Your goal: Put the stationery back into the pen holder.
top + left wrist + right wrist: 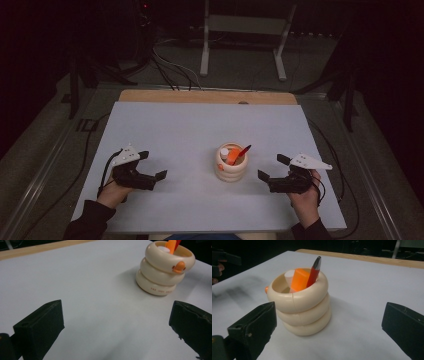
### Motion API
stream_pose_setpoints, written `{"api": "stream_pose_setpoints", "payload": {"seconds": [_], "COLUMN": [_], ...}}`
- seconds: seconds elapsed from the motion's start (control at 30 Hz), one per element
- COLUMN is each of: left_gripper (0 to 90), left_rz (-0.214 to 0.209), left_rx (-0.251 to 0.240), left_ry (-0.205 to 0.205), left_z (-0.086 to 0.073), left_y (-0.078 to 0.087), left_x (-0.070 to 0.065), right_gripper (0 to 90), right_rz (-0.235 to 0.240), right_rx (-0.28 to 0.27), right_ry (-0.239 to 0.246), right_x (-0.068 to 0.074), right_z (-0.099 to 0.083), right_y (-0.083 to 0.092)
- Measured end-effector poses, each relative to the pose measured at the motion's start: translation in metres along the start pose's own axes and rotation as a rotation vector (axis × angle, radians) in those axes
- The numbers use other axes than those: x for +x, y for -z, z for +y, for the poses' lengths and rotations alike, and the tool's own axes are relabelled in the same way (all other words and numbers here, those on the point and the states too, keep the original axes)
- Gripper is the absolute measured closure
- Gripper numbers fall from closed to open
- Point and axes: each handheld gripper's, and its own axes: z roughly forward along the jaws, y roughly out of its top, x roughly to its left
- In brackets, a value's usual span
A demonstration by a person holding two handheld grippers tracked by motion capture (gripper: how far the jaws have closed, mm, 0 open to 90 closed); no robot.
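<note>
A cream ringed pen holder [230, 167] stands near the middle of the white table, also seen close up as the holder [300, 306] and the holder [163, 270]. In it stand a red pen [313, 271], an orange marker [299, 279] and a white item [289, 275]. My left gripper [152, 165] rests to the holder's left, held in a hand, jaws wide open and empty. My right gripper [272, 167] sits just right of the holder, open and empty too. Both point toward the holder.
The white sheet [190, 125] covers a wooden table whose far edge [205, 96] shows bare wood. Cables [170, 70] and a white stand [242, 30] lie on the floor beyond. The person's other hand [218, 267] shows at the left of the right gripper view.
</note>
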Motion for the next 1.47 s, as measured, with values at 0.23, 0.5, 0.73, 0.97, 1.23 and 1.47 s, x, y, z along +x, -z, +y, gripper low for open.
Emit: {"api": "stream_pose_setpoints", "payload": {"seconds": [0.23, 0.5, 0.73, 0.97, 1.23, 1.47], "left_gripper": [0.3, 0.3, 0.3, 0.3, 0.3, 0.3], "left_rz": [0.027, 0.078, 0.147, 0.163, 0.142, 0.152], "left_rx": [0.007, -0.001, 0.007, -0.035, -0.065, -0.066], "left_ry": [-0.02, 0.001, 0.01, 0.045, 0.052, 0.063], "left_z": [-0.014, -0.031, -0.039, -0.037, -0.035, -0.036], "left_y": [0.007, 0.017, 0.024, 0.029, 0.03, 0.03], "left_x": [0.001, 0.004, 0.009, 0.013, 0.011, 0.013], "right_gripper": [0.0, 0.0, 0.0, 0.0, 0.0, 0.0], "right_rz": [0.0, 0.003, 0.003, 0.004, 0.003, 0.004], "right_rx": [-0.001, 0.0, 0.003, 0.004, 0.007, 0.011], "right_ry": [0.002, 0.006, 0.009, 0.008, 0.013, 0.011], "right_x": [0.0, 0.0, -0.002, -0.001, -0.002, -0.002], "right_z": [-0.001, -0.002, -0.004, -0.004, -0.005, -0.005], "right_y": [0.0, 0.0, -0.001, -0.002, -0.003, -0.004]}}
